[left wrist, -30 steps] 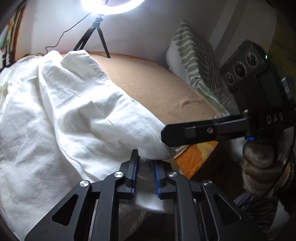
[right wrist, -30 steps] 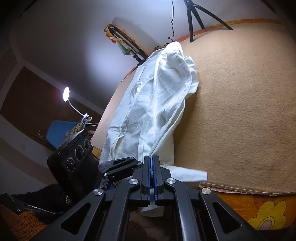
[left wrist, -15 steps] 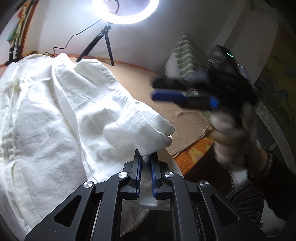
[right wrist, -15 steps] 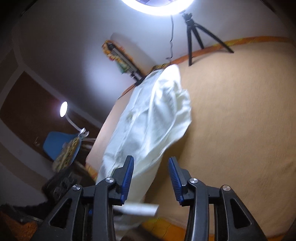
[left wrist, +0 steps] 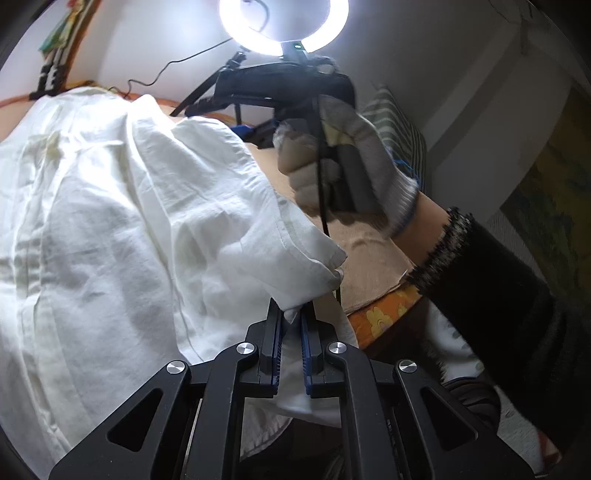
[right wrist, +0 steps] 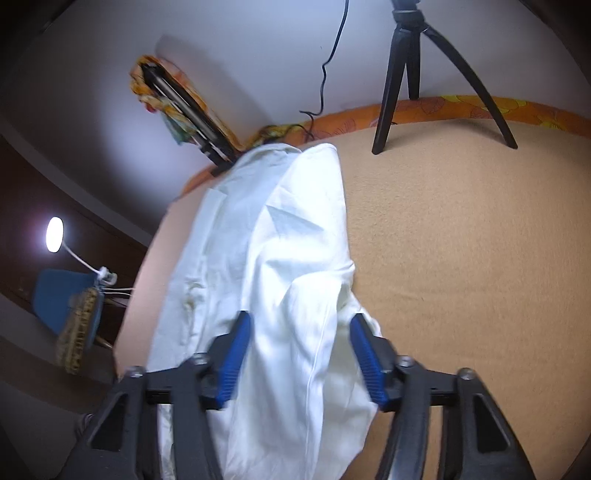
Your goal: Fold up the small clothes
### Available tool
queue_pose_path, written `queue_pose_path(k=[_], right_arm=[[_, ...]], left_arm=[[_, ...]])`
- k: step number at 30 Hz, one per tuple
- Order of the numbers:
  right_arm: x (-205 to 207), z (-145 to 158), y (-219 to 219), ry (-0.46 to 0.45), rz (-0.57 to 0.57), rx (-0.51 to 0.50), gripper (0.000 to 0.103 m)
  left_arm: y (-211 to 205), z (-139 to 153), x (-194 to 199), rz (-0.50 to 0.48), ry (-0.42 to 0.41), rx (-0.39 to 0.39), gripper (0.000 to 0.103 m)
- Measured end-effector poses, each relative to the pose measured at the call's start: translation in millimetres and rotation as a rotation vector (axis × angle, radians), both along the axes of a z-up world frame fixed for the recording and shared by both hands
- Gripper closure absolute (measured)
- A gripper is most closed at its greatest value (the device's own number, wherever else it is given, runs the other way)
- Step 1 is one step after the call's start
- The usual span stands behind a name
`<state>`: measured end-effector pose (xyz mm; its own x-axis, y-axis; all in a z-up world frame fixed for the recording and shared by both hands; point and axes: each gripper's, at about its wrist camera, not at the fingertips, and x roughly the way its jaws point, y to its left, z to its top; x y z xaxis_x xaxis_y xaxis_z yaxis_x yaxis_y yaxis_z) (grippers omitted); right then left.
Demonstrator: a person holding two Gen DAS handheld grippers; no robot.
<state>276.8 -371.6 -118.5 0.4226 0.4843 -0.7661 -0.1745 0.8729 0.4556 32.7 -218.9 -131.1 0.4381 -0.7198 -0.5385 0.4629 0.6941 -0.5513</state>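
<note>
A white shirt (left wrist: 122,236) lies lengthwise on a tan blanket (right wrist: 461,258), partly folded over itself. My left gripper (left wrist: 292,314) is shut on the shirt's near hem corner, the cloth pinched between its blue pads. My right gripper (right wrist: 299,325) is open above the middle of the shirt (right wrist: 280,295); white cloth shows between its blue fingers (right wrist: 236,350), but the pads do not press on it. In the left wrist view a gloved hand (left wrist: 343,162) holds the right gripper's body (left wrist: 284,85) over the shirt's far part.
A ring light (left wrist: 283,26) on a black tripod (right wrist: 410,70) stands at the blanket's far edge, its cable trailing along the wall. A striped pillow (left wrist: 402,133) lies at the right. The orange flowered bed edge (left wrist: 384,314) is near. A lamp (right wrist: 54,229) glows at left.
My right gripper has let go of the shirt's near hem, opened, and swung away over the shirt toward its far end. My left gripper stays shut on the hem corner, shifting slightly.
</note>
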Motion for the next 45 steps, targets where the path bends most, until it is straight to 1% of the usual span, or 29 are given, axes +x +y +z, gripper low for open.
queue_pose_path(k=[1, 2, 4, 5, 12, 15, 17, 20, 23, 26, 28, 30, 33, 34, 37, 38, 39, 42, 45], right_arm=[[6.3, -3.1, 3.8, 0.022, -0.012, -0.025, 0.078], [10.0, -5.4, 6.6, 0.04, -0.021, -0.046, 0.09], [13.4, -5.2, 15.6, 0.047, -0.027, -0.104, 0.099], [13.1, -1.9, 22.3, 0.036, -0.02, -0.132, 0.101], [8.9, 28.0, 82.2, -0.048, 0.058, -0.317, 0.103], [7.8, 31.5, 113.2, -0.065, 0.103, -0.397, 0.103], [7.8, 30.5, 133.1, -0.063, 0.13, -0.433, 0.103], [8.0, 25.5, 165.7, -0.066, 0.182, -0.488, 0.103], [11.1, 14.3, 195.8, -0.062, 0.23, -0.538, 0.103], [12.6, -3.5, 224.3, -0.049, 0.284, -0.59, 0.103], [13.6, -15.3, 238.0, -0.034, 0.312, -0.604, 0.103], [14.6, -26.8, 249.2, -0.016, 0.339, -0.614, 0.102], [15.8, -33.6, 254.4, -0.001, 0.362, -0.595, 0.088], [17.0, -31.2, 251.6, 0.009, 0.358, -0.557, 0.078], [18.3, -12.1, 234.4, 0.017, 0.324, -0.405, 0.073], [15.8, -2.9, 226.6, 0.004, 0.312, -0.366, 0.072], [12.7, 6.1, 220.4, -0.008, 0.308, -0.333, 0.071], [-4.4, 31.2, 197.3, -0.042, 0.291, -0.25, 0.067], [-32.3, 54.2, 171.6, -0.08, 0.266, -0.168, 0.066]], left_arm=[[1.6, -0.1, -0.4, 0.005, 0.004, -0.006, 0.096], [3.9, -0.5, -1.9, 0.01, 0.008, -0.013, 0.096], [11.7, -2.0, -4.7, 0.027, 0.021, -0.036, 0.096], [16.1, -3.9, -4.6, 0.035, 0.028, -0.047, 0.096], [47.5, -15.8, -13.5, 0.102, 0.097, -0.125, 0.096], [62.9, -18.9, -16.0, 0.137, 0.104, -0.155, 0.096], [73.7, -21.5, -19.5, 0.161, 0.116, -0.179, 0.096], [90.5, -28.5, -22.1, 0.196, 0.134, -0.214, 0.096], [104.7, -39.4, -26.7, 0.221, 0.166, -0.243, 0.096], [112.3, -50.2, -27.3, 0.242, 0.205, -0.271, 0.096], [115.2, -55.3, -24.8, 0.25, 0.223, -0.284, 0.096], [116.3, -57.2, -25.9, 0.252, 0.225, -0.278, 0.096], [115.9, -54.7, -26.5, 0.254, 0.212, -0.248, 0.095], [115.0, -53.3, -26.5, 0.249, 0.214, -0.228, 0.092], [113.7, -47.2, -28.7, 0.243, 0.203, -0.19, 0.088], [112.8, -45.1, -30.0, 0.235, 0.204, -0.171, 0.084], [113.0, -44.5, -30.1, 0.227, 0.207, -0.161, 0.08], [115.2, -40.2, -36.9, 0.202, 0.206, -0.127, 0.073], [123.7, -36.7, -48.8, 0.185, 0.181, -0.078, 0.073]])
